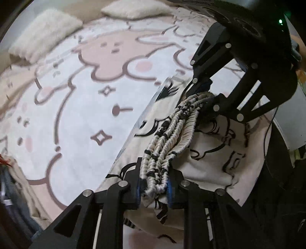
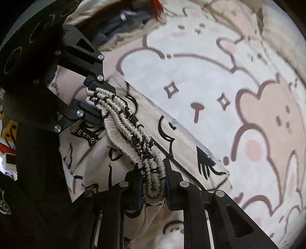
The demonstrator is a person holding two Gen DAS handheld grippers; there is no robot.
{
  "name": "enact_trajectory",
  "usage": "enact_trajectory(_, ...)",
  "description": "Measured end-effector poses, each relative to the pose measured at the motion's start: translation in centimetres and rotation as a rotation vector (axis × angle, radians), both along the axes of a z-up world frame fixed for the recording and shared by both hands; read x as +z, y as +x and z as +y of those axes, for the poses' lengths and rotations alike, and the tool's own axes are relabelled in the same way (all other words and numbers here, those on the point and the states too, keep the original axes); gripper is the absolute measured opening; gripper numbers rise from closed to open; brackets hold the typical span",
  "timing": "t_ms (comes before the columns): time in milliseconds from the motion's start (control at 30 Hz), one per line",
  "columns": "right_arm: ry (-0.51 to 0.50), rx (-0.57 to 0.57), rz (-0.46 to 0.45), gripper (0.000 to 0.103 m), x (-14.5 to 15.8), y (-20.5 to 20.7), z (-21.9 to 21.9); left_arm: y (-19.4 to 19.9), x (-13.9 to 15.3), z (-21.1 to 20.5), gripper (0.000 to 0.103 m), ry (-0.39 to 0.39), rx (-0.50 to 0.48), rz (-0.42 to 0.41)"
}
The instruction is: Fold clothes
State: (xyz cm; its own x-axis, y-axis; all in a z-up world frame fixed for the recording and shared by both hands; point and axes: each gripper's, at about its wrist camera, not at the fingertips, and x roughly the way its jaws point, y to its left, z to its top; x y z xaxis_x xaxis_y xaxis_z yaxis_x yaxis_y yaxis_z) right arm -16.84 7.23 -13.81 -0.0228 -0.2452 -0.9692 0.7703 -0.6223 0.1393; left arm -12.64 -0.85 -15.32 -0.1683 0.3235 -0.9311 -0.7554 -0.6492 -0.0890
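Cream printed garment [image 1: 208,157] with gathered elastic waistband [image 1: 168,138], held above the cartoon-patterned bedspread [image 1: 80,115]. Left gripper [image 1: 154,188] and right gripper [image 2: 154,188] each clamp one end of the bunched waistband. White pillows [image 1: 44,34] lie at the bedspread's far edge.

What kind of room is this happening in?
Probably a bedroom or living room at home: a soft cartoon bunny rug or bedspread lies underneath, two fluffy white pillows sit at its far edge, and more clothes are piled nearby.
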Motion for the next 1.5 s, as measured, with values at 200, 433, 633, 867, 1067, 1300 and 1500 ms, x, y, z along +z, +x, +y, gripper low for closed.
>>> enact_trajectory(200,0.014,-0.135,0.055,0.066,-1.4,-1.9,1.7,-1.9,-2.2,-1.2,0.040,0.037,0.069,-0.059)
enact_trajectory(433,-0.190,-0.447,0.122,0.067,2.8,-1.6,8.9,-1.9,0.5,-4.6,0.060,0.125,0.215,-0.020)
enact_trajectory(633,-0.315,-0.510,0.129,0.067,3.1,7.3,11.0,2.7,0.9,-5.2,0.061,0.130,0.286,-0.052)
enact_trajectory(867,-0.369,-0.567,0.125,0.063,-0.4,15.0,10.7,9.2,0.4,-4.8,0.063,0.120,0.354,-0.105)
enact_trajectory(1067,-0.358,-0.535,0.186,0.053,-1.8,16.2,9.9,12.6,-2.2,-3.3,0.063,0.046,0.372,-0.135)
enact_trajectory(1300,-0.332,-0.523,0.195,0.029,-2.6,15.7,9.9,12.4,-2.5,-2.1,0.019,0.013,0.387,-0.080)
enact_trajectory(1500,-0.281,-0.476,0.203,0.010,-2.6,14.9,9.7,11.4,-2.5,-4.3,0.008,0.047,0.460,-0.140)
